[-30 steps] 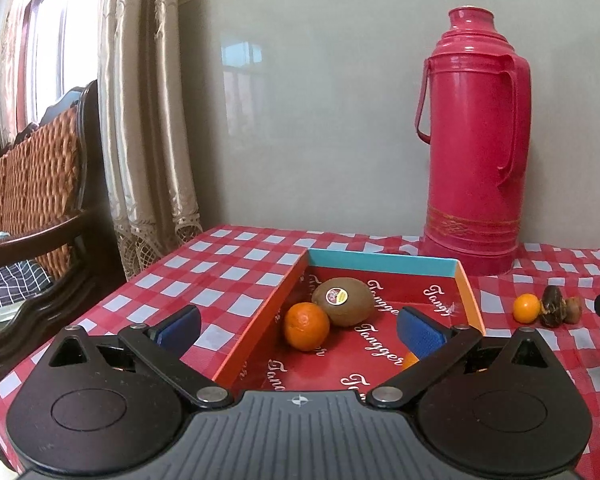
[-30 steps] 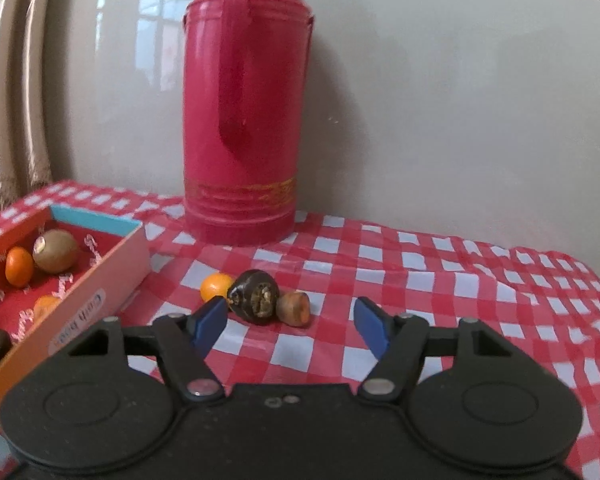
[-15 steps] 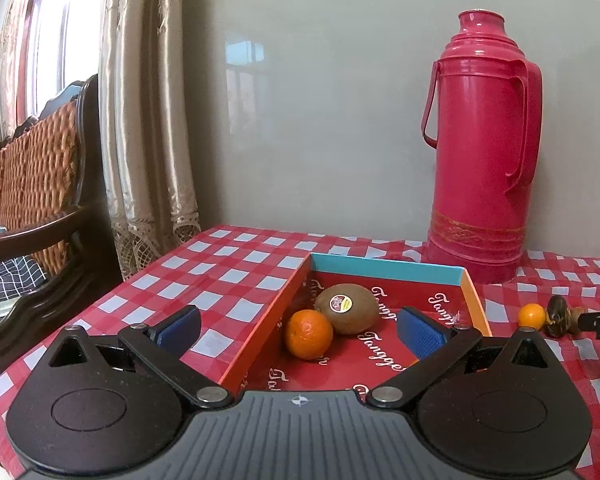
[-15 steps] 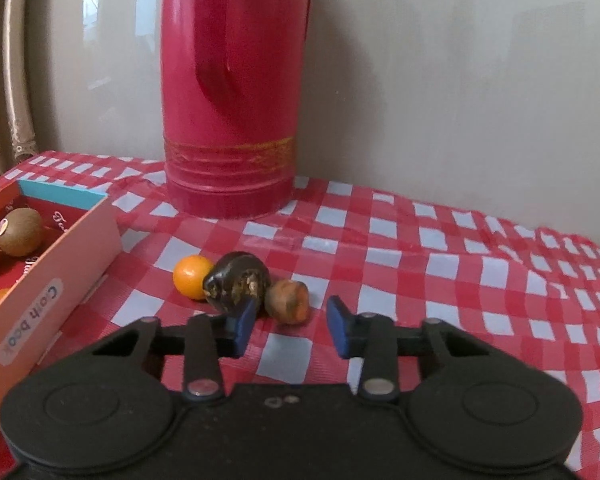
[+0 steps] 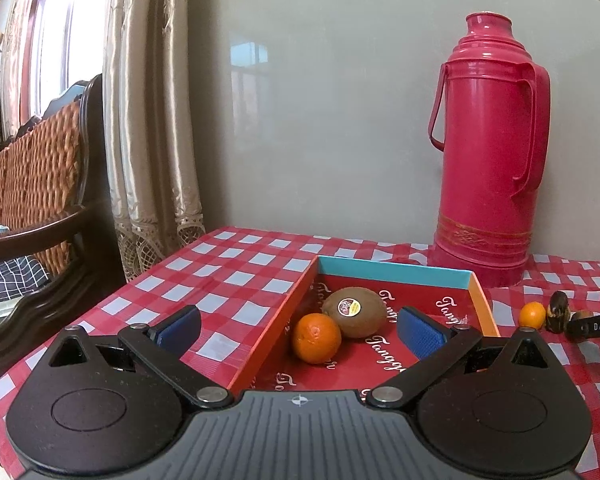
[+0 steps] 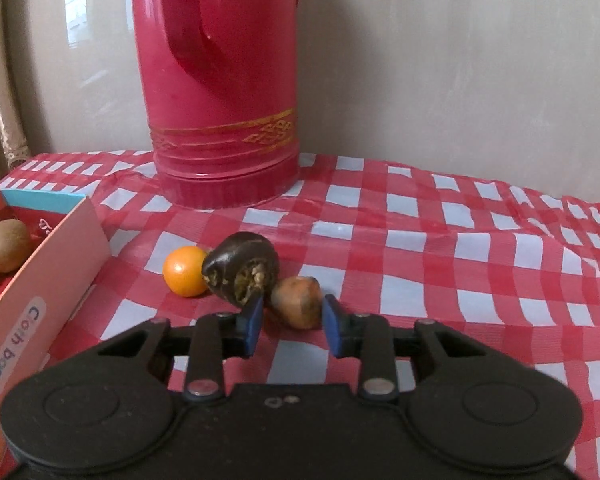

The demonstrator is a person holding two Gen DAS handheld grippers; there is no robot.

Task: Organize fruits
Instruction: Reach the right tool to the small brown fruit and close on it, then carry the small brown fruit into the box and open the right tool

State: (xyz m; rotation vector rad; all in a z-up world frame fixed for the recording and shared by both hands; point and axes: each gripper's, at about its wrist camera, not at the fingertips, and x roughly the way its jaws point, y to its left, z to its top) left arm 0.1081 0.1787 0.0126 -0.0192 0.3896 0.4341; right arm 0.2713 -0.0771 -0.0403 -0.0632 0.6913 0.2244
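1. Right now my right gripper (image 6: pixel 292 322) is closing its jaws around the small brown fruit (image 6: pixel 297 301) at the frame's centre; whether the blue pads press it yet, I cannot tell.
2. Touching that fruit's left side lies a dark shrivelled fruit (image 6: pixel 241 273), with a small orange (image 6: pixel 185 271) further left.
3. My left gripper (image 5: pixel 299 330) hangs spread wide over the red box (image 5: pixel 394 274), lower centre.
4. Inside the box sit a kiwi (image 5: pixel 354 312) and an orange (image 5: pixel 316 337), touching.
5. Behind stands a red thermos (image 5: pixel 488 152), at upper right.
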